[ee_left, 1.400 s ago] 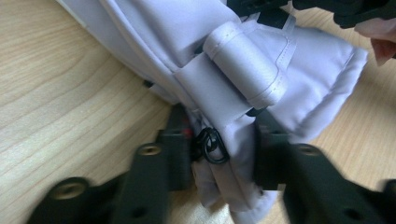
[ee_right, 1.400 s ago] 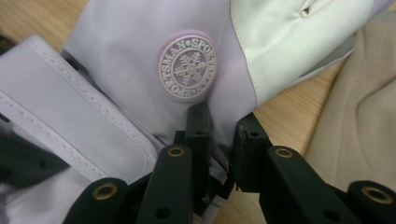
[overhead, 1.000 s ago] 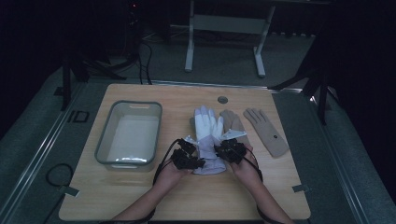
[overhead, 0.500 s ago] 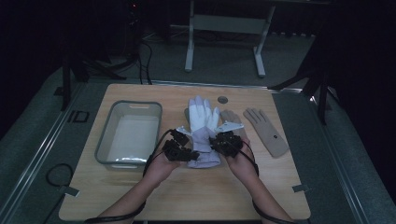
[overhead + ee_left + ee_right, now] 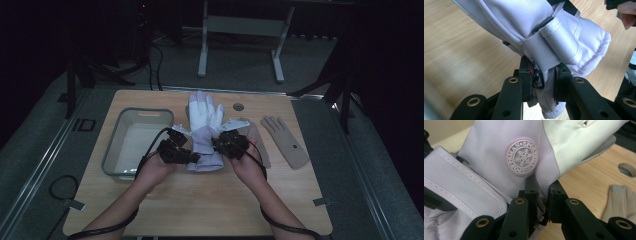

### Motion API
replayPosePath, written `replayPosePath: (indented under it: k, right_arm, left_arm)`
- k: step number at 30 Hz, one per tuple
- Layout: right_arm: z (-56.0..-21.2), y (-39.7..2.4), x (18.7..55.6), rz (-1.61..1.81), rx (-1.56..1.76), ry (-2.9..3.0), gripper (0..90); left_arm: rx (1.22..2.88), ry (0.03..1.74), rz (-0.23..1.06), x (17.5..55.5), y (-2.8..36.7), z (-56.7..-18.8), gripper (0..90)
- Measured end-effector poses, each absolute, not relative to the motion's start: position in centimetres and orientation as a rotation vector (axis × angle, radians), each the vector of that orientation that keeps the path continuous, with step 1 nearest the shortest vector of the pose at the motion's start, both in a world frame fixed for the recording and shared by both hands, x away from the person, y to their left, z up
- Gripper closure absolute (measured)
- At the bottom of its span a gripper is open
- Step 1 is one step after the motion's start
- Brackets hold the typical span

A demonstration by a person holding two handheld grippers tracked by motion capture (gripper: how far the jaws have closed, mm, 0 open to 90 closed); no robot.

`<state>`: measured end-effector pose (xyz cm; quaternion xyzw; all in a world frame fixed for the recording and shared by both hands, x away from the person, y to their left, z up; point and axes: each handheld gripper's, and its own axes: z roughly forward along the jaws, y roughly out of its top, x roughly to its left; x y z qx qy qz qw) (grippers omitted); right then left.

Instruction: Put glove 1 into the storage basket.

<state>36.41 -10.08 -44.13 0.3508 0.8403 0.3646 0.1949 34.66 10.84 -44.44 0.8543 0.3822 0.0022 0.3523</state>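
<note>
Two-handed lift of a pale lilac ski glove above the wooden table. The left gripper and right gripper each clamp the cuff end of the glove, one at either side, while its fingers point away from the person toward the far edge. In the left gripper view the jaws are closed on a fold of cuff fabric beside a small black ring, with the strap tab just above them. In the right gripper view the jaws pinch the side seam directly below the round snowflake badge. The glove hangs between the two grips, apparently clear of the table, though its fingertips are too small in the high view to be sure.

To carry this step out well, both hands should move together at an even height, so that the cuff is neither stretched nor twisted out of either pinch; the thin fold in each grip could slip if the hands drift apart. A grey plastic bin stands just to the left, and a tan glove lies flat to the right.
</note>
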Motion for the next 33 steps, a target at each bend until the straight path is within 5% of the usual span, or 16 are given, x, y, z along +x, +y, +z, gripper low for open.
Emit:
replayPosePath:
  k: [33]
  right_arm:
    - [-41.9,4.4,38.0,1.121,0.862,2.452,80.2]
  left_arm:
    - [2.234,1.145,0.046,34.0,24.9,-41.0,74.4]
